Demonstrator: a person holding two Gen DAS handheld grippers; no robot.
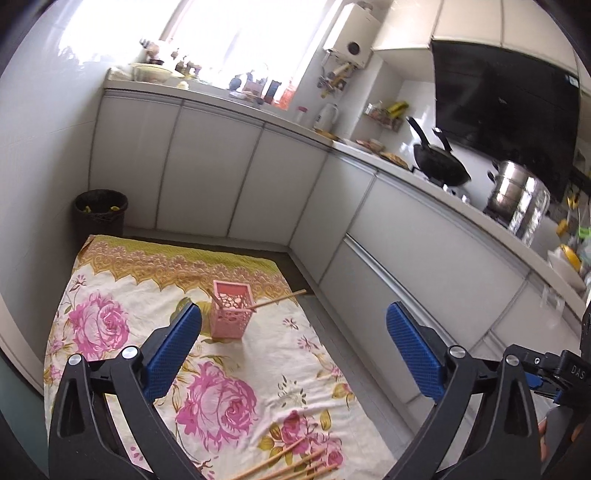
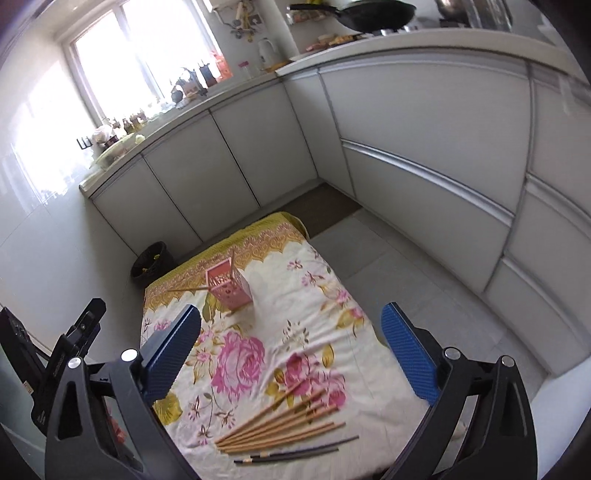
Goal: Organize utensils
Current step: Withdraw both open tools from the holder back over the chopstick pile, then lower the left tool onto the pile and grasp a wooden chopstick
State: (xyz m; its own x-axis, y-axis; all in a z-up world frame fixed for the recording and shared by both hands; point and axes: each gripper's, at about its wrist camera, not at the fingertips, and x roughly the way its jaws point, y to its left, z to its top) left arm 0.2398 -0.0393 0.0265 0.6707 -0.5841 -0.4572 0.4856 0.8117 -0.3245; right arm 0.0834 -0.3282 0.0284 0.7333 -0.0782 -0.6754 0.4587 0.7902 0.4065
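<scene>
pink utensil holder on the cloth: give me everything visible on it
The pink utensil holder is a tall, square, open-topped box, plastic by its look, with cut-out patterned walls. It stands upright on the floral cloth near its far, yellow-bordered end. Two wooden chopsticks sit in it, both leaning on the rim, one of them tipped far over. Neither hand-held gripper touches it; the loose chopsticks lie apart at the cloth's near end.

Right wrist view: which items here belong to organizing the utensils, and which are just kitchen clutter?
Part of the job:
- pink holder, two chopsticks already in it
- wooden chopsticks loose on the floral cloth
- dark chopsticks beside them

Just lying about:
- wok
- white kettle
- black bin
- steel pot
</scene>
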